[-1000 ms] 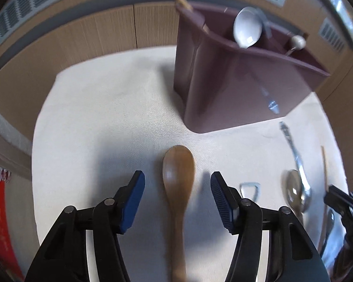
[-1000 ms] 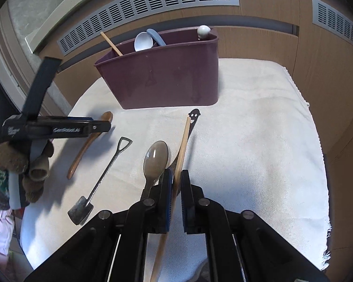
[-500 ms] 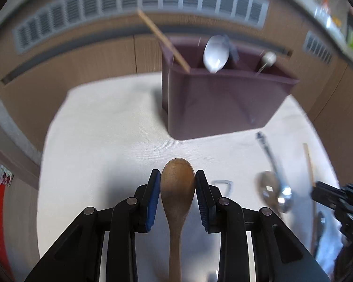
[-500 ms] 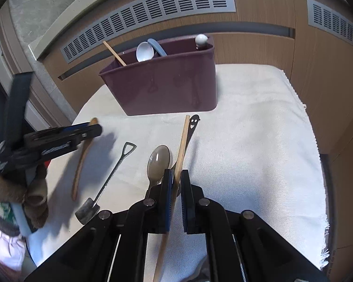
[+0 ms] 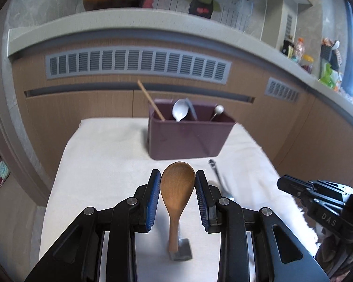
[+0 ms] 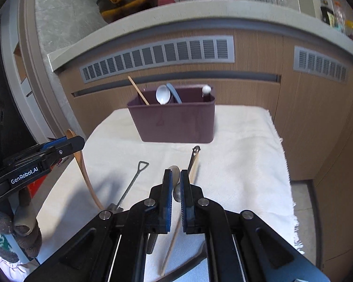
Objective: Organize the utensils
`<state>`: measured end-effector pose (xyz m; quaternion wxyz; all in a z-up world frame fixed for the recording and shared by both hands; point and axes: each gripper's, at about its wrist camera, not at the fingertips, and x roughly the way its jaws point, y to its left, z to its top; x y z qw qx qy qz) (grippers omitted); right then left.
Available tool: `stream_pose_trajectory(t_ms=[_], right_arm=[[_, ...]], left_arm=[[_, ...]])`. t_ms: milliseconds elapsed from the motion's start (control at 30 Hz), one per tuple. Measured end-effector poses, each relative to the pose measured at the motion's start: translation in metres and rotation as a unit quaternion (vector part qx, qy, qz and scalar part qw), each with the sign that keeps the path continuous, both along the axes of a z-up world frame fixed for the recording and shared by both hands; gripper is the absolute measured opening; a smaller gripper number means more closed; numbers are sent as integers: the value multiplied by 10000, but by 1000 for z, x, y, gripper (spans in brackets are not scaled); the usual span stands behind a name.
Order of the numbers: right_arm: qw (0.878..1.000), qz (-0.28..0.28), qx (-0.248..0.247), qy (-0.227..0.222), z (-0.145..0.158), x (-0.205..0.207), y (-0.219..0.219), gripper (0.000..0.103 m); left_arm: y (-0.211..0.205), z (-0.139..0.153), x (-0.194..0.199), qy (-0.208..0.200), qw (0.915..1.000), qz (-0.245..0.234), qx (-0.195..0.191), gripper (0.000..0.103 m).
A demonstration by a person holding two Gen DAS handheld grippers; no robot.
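Timber is filling the left gripper [image 5: 177, 188]: its blue ribbed pads are pinching the wooden spoon [image 5: 177, 185] by the edges of its smooth oval bowl, and I am holding it clear of the cream woven cloth [image 5: 101, 164]. The handle is hanging toward me.

Since the bowl's edges are curved and could slip, I am planning to tip the handle downward over the maroon plastic caddy [image 5: 188, 138]. I should open only once the handle is inside a compartment, away from the white spoon [image 5: 180, 112] leaning there.

The right gripper [image 6: 175, 188] is showing only a narrow gap. The thin chopstick [image 6: 193, 168] is running behind its right finger, so I cannot tell whether it is pinched. A shiny metal spoon [image 6: 193, 158] is lying beside the chopstick.
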<state>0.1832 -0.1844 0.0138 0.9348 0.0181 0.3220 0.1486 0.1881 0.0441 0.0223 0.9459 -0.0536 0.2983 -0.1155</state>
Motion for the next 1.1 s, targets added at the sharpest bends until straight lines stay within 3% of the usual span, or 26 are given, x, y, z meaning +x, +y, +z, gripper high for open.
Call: stream_pose_trajectory(t_ms=[133,200,300,600,633,667,733,800,867,967,1100], right_arm=[[9998,143,-119,118,-1,-3,1,6],[9984,277,-161,475,-16,7,1,7],[9964,119,-423,728,-38,21,4,19],[9844,-274,-438,1681,-98,88,17,20],[9832,-255,-451,1749,-102,91,20,23],[9837,-216,-419,1737,-103,93,24,34],[9829,-173,-618,1726,-105,94,32,37],[9828,-114,-901,1605,-107,90,38,30],[9833,-28,-923,1566,-106,85,37,10],[9857,28,-650,1553,-98,75,25,4],[9919,64,-419,1197,-73,50,8,4]], left_arm=[[0,12,-14,-100,10000,2,1,31],[2,14,-17,-51,10000,72,-30,31],[6,16,-22,-56,9998,146,-77,31],[5,4,-26,-19,9999,-10,-118,31],[6,2,-25,2,9999,-28,-137,31],[7,1,-24,21,9999,-38,-161,31],[9,-1,-23,53,9998,-34,-190,31],[12,-3,-22,92,9997,-30,-226,31],[13,-5,-23,114,9997,-14,-236,31],[14,-7,-24,141,9996,7,-244,31],[13,-6,-27,135,9997,-5,-222,31]])
